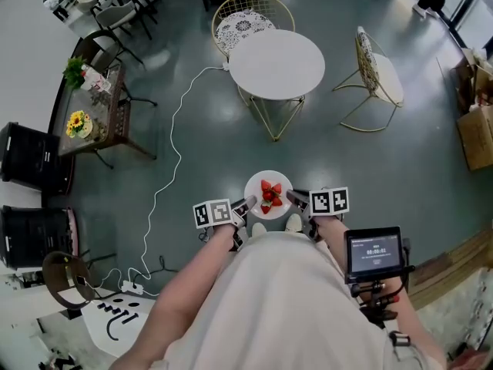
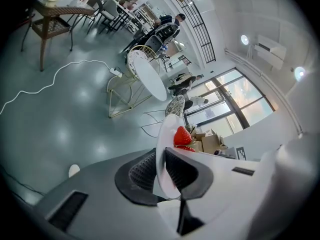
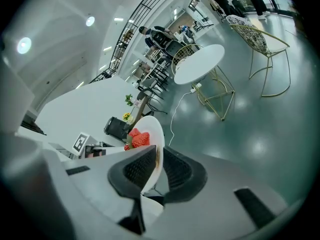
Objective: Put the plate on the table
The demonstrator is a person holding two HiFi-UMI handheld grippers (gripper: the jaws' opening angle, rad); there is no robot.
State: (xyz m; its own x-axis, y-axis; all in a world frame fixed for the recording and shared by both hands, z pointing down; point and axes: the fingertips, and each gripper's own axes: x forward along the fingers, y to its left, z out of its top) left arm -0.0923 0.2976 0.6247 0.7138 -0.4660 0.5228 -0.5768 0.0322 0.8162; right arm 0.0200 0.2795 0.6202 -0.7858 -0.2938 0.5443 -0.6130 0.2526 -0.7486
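Observation:
I carry a small white plate [image 1: 267, 194] with red strawberries [image 1: 270, 196] between both grippers, above the grey floor and close to my body. My left gripper [image 1: 245, 206] is shut on the plate's left rim [image 2: 162, 159], and the strawberries [image 2: 182, 136] show beyond its pads. My right gripper [image 1: 295, 199] is shut on the opposite rim [image 3: 153, 159], with the berries [image 3: 138, 139] just past its jaws. The round white table [image 1: 277, 64] stands ahead of me, well beyond the plate; it also shows as the table [image 2: 150, 79] and the table [image 3: 198, 64] in the gripper views.
Two gold wire chairs [image 1: 241, 23] [image 1: 379, 72] flank the table. A white cable [image 1: 171, 145] snakes over the floor at the left. A dark side table with flowers [image 1: 88, 110] stands at far left, cardboard boxes [image 1: 475, 122] at far right. People [image 3: 156, 34] are in the background.

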